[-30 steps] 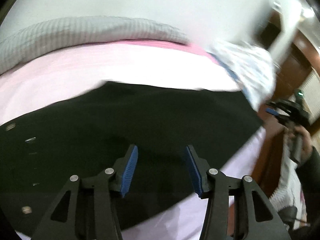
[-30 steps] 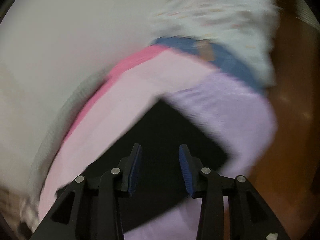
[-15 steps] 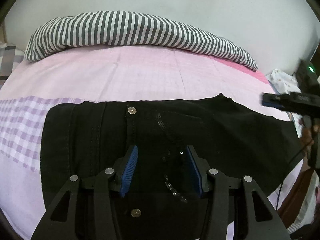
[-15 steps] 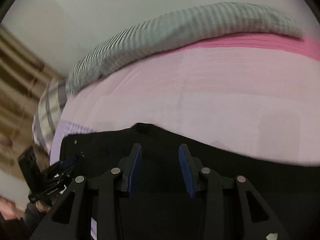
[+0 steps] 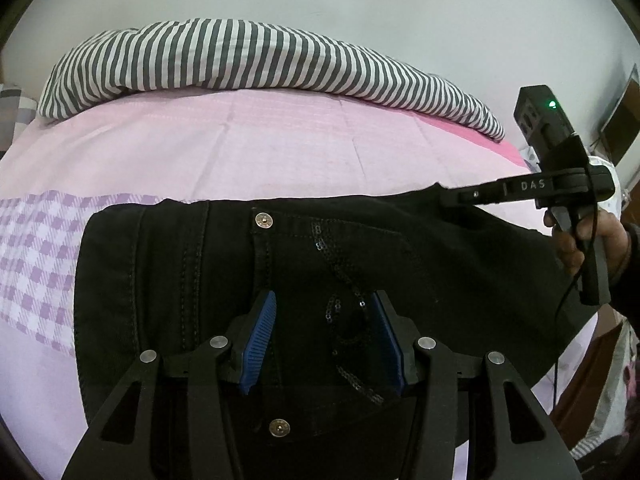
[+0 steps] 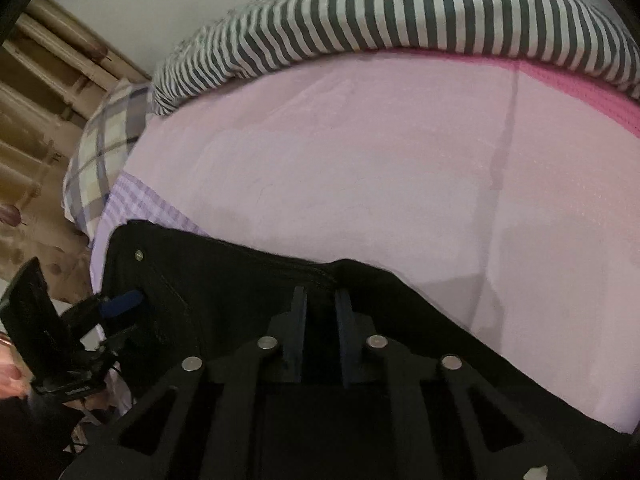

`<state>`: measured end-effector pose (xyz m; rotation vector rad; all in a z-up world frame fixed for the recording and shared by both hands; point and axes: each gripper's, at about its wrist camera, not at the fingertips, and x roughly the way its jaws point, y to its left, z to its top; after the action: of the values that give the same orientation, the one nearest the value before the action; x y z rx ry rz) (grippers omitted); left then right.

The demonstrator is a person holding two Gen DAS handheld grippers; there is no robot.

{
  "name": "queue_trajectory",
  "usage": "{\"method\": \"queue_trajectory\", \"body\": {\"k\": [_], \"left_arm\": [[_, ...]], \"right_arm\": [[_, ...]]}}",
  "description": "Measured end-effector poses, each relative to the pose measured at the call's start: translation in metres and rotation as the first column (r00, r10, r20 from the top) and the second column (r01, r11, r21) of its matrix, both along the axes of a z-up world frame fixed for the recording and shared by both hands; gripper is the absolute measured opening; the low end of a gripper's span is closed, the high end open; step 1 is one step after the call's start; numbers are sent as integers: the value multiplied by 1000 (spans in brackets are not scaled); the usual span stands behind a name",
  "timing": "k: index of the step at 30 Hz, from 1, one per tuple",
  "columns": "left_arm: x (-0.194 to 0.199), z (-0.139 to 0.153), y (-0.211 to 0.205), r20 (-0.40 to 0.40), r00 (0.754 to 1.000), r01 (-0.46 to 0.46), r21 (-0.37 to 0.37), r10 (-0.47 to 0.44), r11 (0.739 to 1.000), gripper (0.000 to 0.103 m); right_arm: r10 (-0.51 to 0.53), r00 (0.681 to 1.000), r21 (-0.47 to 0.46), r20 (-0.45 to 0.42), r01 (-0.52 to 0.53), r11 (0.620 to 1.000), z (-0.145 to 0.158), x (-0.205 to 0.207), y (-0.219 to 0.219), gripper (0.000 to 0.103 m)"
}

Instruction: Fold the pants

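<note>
Black pants [image 5: 224, 264] with silver buttons and a sequin trim lie flat on the pink bed sheet [image 5: 248, 148], waist to the left. My left gripper [image 5: 322, 340] is open, its blue pads hovering over the fly area. My right gripper [image 6: 320, 304] has its jaws narrowed over the far edge of the pants [image 6: 248, 292] at the crotch; fabric sits between the fingers. The right gripper also shows in the left wrist view [image 5: 472, 196], its tip at the pants' far edge. The left gripper shows at the left of the right wrist view [image 6: 120, 300].
A striped grey-and-white blanket [image 5: 248, 60] lies along the far side of the bed against the wall. A plaid pillow [image 6: 108, 148] sits at the left end. A checked purple band [image 5: 36, 248] crosses the sheet by the waistband. The bed edge drops off at right.
Both cameras swung from blurred side views to face the pants. The right gripper moved in to the far edge of the pants and its jaws narrowed. The left gripper stayed open.
</note>
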<state>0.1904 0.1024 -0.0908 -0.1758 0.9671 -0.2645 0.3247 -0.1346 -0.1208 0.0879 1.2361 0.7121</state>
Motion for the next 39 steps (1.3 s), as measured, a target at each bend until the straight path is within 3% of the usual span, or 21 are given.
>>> {"method": "queue_trajectory", "body": {"k": [4, 8, 11, 16, 20, 23, 30, 36, 39], "left_arm": [[-1, 2, 5, -3, 1000, -19, -33, 19, 999, 50], [0, 1, 6, -10, 1000, -22, -33, 22, 999, 49], [1, 0, 8, -19, 1000, -25, -40, 24, 999, 48], [2, 2, 8, -32, 999, -26, -31, 25, 999, 48], [-4, 11, -2, -14, 1000, -12, 27, 12, 1000, 48], [-13, 18, -16, 3, 999, 40, 11, -40, 999, 48], [-23, 11, -72, -8, 982, 191, 31, -191, 981, 48], [-24, -15, -93, -73, 974, 224, 122, -217, 967, 48], [-27, -16, -85, -59, 976, 214, 134, -207, 968, 48]], "right_arm": [[-30, 997, 3, 68, 30, 1000, 16, 8, 4, 6], [-50, 997, -37, 55, 52, 998, -2, 21, 10, 5], [-82, 996, -10, 43, 82, 997, -8, 24, 6, 5], [-135, 986, -17, 94, 137, 990, 8, 10, 1, 21], [-208, 967, 26, 150, 206, 978, 36, -15, -27, 23], [-251, 956, 45, 153, 247, 968, 44, -41, -54, 24], [-350, 935, -9, 55, 351, 936, 4, -83, -100, 24], [-390, 911, -99, 136, 404, 909, -7, -94, -116, 25], [-423, 890, -155, 172, 448, 880, -11, -97, -139, 25]]}}
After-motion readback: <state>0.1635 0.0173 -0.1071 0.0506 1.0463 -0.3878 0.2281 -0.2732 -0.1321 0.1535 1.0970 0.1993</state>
